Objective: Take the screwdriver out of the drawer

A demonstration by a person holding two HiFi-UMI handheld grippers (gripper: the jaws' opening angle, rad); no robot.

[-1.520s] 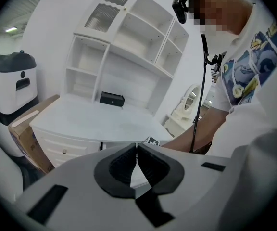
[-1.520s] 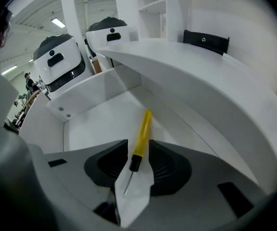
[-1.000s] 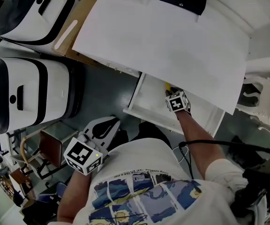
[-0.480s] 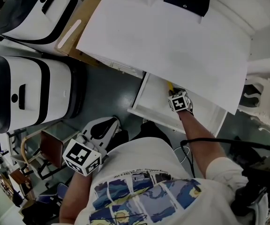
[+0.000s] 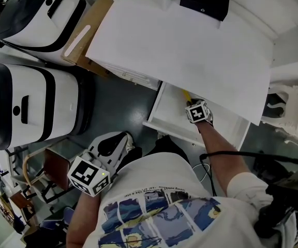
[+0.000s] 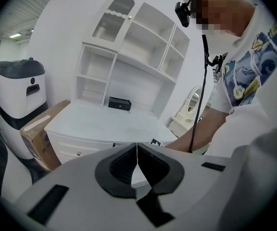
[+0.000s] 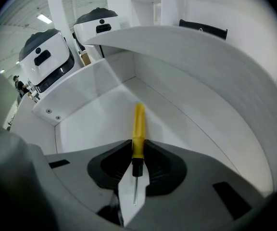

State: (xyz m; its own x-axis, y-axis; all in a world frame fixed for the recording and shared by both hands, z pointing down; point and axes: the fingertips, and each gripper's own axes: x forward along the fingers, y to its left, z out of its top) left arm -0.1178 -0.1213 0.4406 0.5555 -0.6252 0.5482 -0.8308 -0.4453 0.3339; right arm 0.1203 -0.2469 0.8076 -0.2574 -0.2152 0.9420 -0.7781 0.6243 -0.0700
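A screwdriver [image 7: 138, 127] with a yellow handle and thin metal shaft lies in the open white drawer [image 7: 81, 105]. In the head view only its yellow end [image 5: 184, 94] shows, under the desk top's edge. My right gripper [image 7: 137, 144] points steeply down into the drawer [image 5: 168, 126]. Its jaws have just been closing and now press on the handle's lower end from both sides. From the head view, the right gripper [image 5: 191, 105] sits at the drawer's middle. My left gripper [image 5: 110, 144] hangs low at the left, away from the drawer. The left gripper [image 6: 137, 150] is shut and holds nothing.
The white desk top [image 5: 190, 45] overhangs the drawer, with a black box [image 5: 203, 1] at its back. Two large white machines [image 5: 30, 102] [image 5: 35, 9] and a cardboard box [image 5: 89, 27] stand left of the desk. A black cable [image 5: 242, 158] runs along my right arm.
The left gripper has drifted slightly toward the lower left, away from the drawer. The right gripper has stayed at the screwdriver in the drawer.
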